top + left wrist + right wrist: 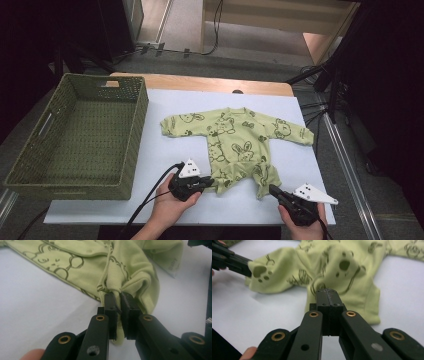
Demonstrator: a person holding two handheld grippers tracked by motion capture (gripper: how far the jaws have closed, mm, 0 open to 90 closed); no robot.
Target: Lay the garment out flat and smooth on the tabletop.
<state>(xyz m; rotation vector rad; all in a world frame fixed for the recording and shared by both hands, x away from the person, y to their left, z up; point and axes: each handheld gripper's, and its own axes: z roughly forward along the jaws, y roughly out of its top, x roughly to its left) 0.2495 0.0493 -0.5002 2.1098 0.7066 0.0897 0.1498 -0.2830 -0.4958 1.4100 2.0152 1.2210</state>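
A light green baby suit with dark animal prints lies spread on the white table cover, sleeves out and legs toward me. My left gripper is at the suit's left leg. In the left gripper view its jaws are shut on a bunched fold of that leg. My right gripper sits at the right leg's end. Its jaws are pressed together, with the cloth gathered to their tips. The left gripper shows far off at the other foot.
A green woven basket stands empty at the left of the table. The wooden table edge runs behind the cover. Cables and dark stands are on the floor beyond and to the right.
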